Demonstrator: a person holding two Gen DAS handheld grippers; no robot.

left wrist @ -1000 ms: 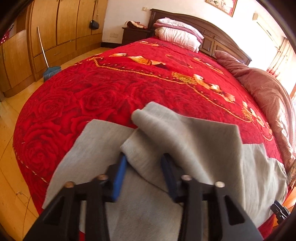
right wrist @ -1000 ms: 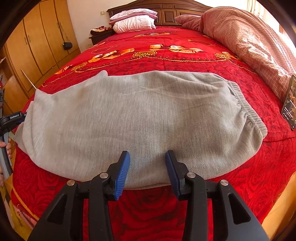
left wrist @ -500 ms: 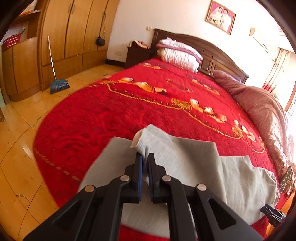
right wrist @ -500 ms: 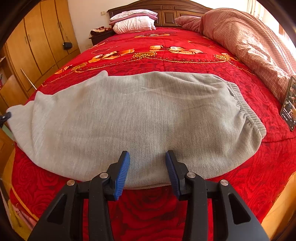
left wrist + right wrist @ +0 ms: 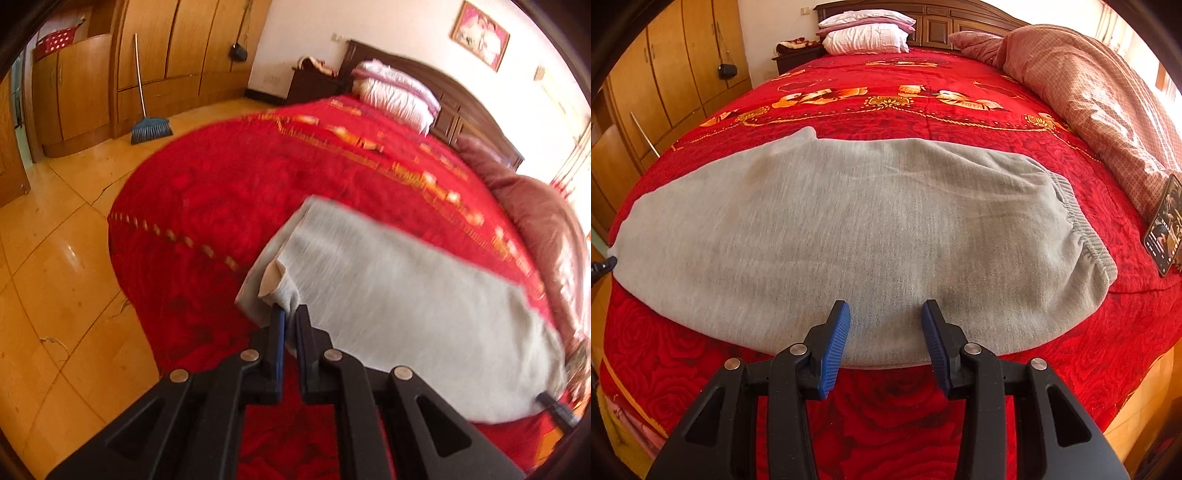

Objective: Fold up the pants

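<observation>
Pants: grey fleece sweatpants (image 5: 857, 229) with a ribbed elastic waistband (image 5: 1082, 236), lay near the foot edge of the bed, legs stacked one on the other, judged already halved lengthwise.
Long axis: ran across the bed, parallel to its foot edge; waistband pointed to the right in the right wrist view, leg cuffs to the left.
Cuff end: hem corner (image 5: 280, 284) was lifted off the cover and curled, pale lining showing; judged held so to draw the legs straight or carry them toward the waistband.
Left gripper: black two-finger tool with blue pads (image 5: 290, 314), jaws all but closed, pinched on the hem corner; its tip also showed at the left edge of the right wrist view (image 5: 604, 266).
Right gripper: matching tool (image 5: 886, 325), jaws parted about halfway, nothing between them; hovered over the near long edge of the pants at mid-length, contact not discernible; judged waiting to pin or take the fold line.
Bed cover: red rose-patterned quilt with orange and gold border (image 5: 886, 99), under the pants.
Bedding: pink checked duvet (image 5: 1100, 96), bunched along the right side; white and pink pillows (image 5: 866, 35) at the headboard.
Phone: dark screen (image 5: 1165, 232), leaning just beside the duvet, apart from the waistband.
Floor: yellow tiles, blue broom (image 5: 149, 127) against the wooden wardrobe.
</observation>
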